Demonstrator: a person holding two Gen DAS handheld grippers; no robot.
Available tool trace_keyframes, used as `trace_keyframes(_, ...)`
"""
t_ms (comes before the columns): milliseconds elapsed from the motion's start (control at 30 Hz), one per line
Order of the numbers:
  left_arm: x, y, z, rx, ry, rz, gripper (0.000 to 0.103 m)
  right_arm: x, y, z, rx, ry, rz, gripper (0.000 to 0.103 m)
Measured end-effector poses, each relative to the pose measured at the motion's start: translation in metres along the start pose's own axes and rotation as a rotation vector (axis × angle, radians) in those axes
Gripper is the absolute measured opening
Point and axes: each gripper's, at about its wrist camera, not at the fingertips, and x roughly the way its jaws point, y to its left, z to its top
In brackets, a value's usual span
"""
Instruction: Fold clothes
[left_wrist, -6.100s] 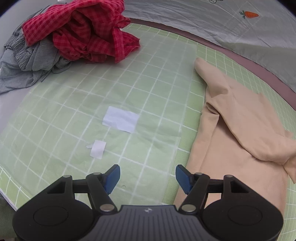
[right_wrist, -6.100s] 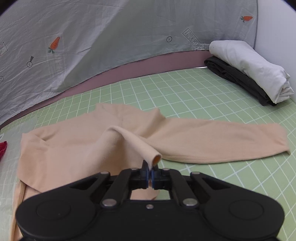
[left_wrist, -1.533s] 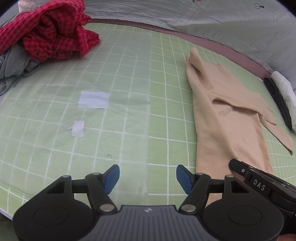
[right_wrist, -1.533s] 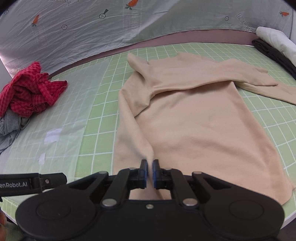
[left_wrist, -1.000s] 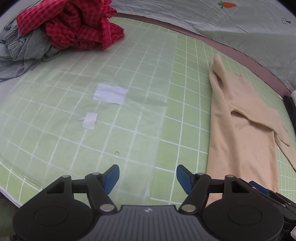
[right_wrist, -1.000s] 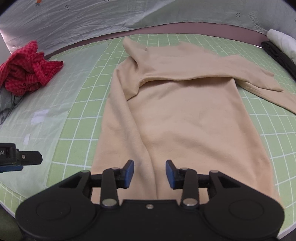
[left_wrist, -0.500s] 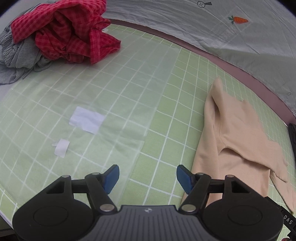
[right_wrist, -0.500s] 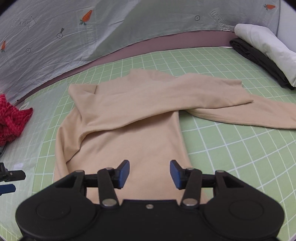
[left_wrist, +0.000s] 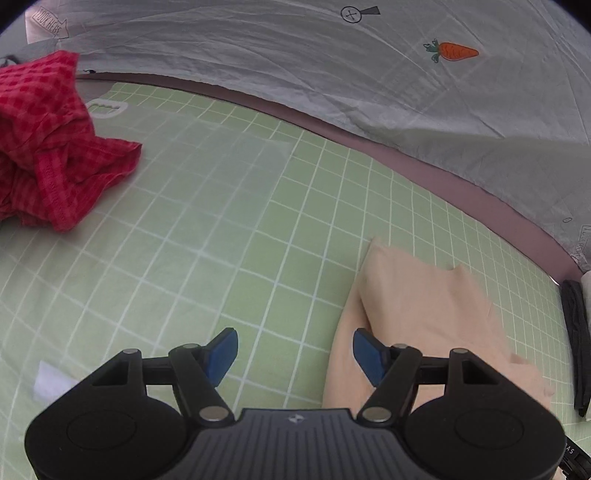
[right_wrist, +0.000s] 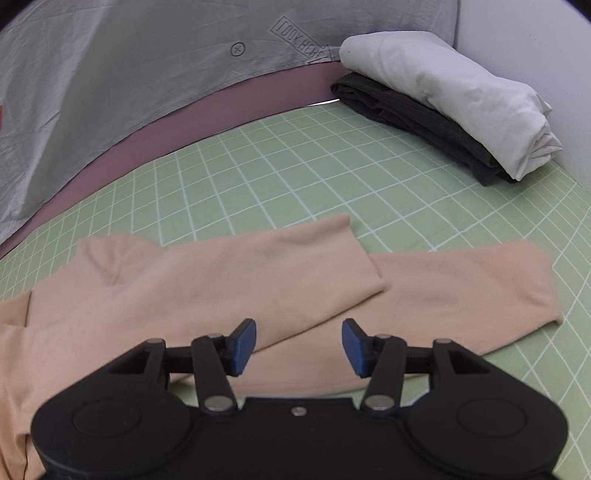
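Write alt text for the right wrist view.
A beige long-sleeved top lies on a green grid mat, one sleeve folded across, the other stretched right. The right claw is opening above it, empty. Folded white and black garments sit stacked behind.

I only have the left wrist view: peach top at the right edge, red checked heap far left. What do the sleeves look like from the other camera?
Observer: In the right wrist view one sleeve is folded across the peach top; the other sleeve lies stretched out flat on the green grid mat.
Operator: Are the right tongs holding anything?
Observer: No. The right tongs are opening, nothing between them, poised above where the two sleeves meet.
Operator: Anything already folded?
Observer: Yes, a folded white garment rests on a dark folded garment at the mat's far right corner.
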Motion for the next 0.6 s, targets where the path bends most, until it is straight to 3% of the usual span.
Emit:
trace_keyframes(200,0.036,-0.018,0.041,0.009,0.023,-0.046,0.070,0.039,-0.013,0.030,0.053,0.005,-0.011,0.055)
trace_keyframes(300,0.055,-0.027,0.055,0.009,0.056,-0.061,0.070,0.052,-0.012,0.035,0.041,0.007,-0.048,0.062)
trace_keyframes(600,0.085,-0.052,0.058,0.086,0.127,-0.081,0.070,0.059,-0.014,0.037,0.040,0.000,-0.061,0.066)
